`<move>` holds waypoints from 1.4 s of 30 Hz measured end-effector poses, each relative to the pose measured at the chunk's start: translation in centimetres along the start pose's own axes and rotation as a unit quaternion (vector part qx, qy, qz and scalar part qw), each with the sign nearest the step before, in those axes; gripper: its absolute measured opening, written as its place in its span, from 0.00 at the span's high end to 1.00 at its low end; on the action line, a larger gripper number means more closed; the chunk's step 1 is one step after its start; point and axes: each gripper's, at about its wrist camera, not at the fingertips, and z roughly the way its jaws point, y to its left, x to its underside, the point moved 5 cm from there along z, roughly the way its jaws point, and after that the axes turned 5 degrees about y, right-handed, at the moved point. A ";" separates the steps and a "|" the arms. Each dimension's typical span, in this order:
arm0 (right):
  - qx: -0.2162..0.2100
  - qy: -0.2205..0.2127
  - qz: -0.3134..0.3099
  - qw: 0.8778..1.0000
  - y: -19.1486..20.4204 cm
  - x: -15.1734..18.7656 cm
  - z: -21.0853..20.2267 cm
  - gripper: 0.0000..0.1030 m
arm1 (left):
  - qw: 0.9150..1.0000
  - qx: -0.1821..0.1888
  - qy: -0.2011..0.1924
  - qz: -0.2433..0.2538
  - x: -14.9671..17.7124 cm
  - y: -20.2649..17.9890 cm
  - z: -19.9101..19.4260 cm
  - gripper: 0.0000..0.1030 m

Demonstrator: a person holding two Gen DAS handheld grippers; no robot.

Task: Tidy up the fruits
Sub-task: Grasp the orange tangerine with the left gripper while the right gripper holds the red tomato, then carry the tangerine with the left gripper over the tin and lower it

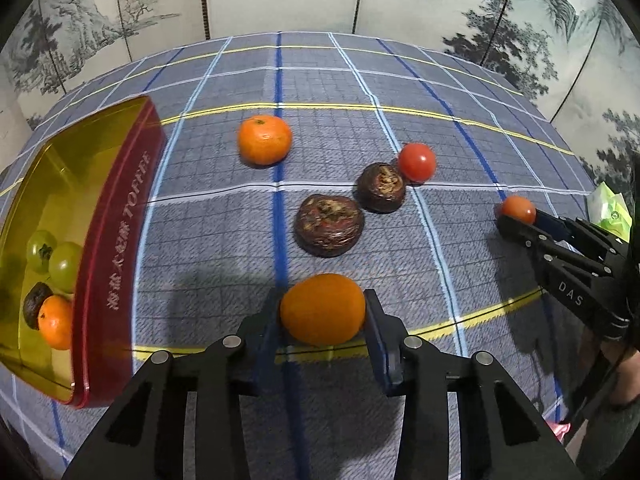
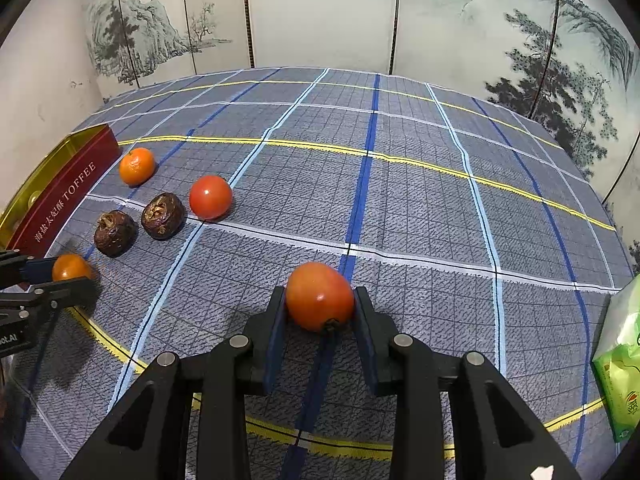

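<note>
My left gripper (image 1: 323, 312) is shut on an orange fruit (image 1: 322, 309) just above the checked cloth; it also shows in the right wrist view (image 2: 71, 267). My right gripper (image 2: 320, 300) is shut on a red-orange tomato (image 2: 320, 296), seen from the left wrist view (image 1: 518, 209) too. A red and gold toffee tin (image 1: 116, 264) at the left holds two green fruits (image 1: 64, 266), a dark fruit and an orange. On the cloth lie a mandarin (image 1: 264, 139), a red tomato (image 1: 417, 161) and two dark brown fruits (image 1: 329, 225), (image 1: 381, 187).
A green packet (image 2: 620, 372) lies at the table's right edge. A painted folding screen (image 2: 320, 12) stands close behind the table. The blue checked cloth (image 2: 400, 200) covers the whole tabletop.
</note>
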 end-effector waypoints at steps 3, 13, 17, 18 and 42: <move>0.000 0.000 0.000 1.000 0.0 0.0 0.0 0.70 | 1.000 0.001 -0.001 -0.005 0.1 0.6 -0.6 0.61; 0.000 0.000 0.000 1.000 0.0 0.0 0.0 0.70 | 1.000 0.010 -0.018 0.002 0.2 2.1 -3.9 0.61; 0.000 0.000 0.000 1.000 0.0 0.0 0.0 0.70 | 1.000 0.007 -0.028 -0.006 0.0 3.7 -5.3 0.61; 0.000 0.000 0.000 1.000 0.0 0.0 0.0 0.70 | 0.999 0.006 -0.031 -0.009 -0.1 4.1 -5.6 0.61; 0.000 0.000 0.000 1.000 -0.1 0.0 0.0 0.70 | 0.980 -0.112 -0.045 -0.156 0.5 22.3 -8.5 0.61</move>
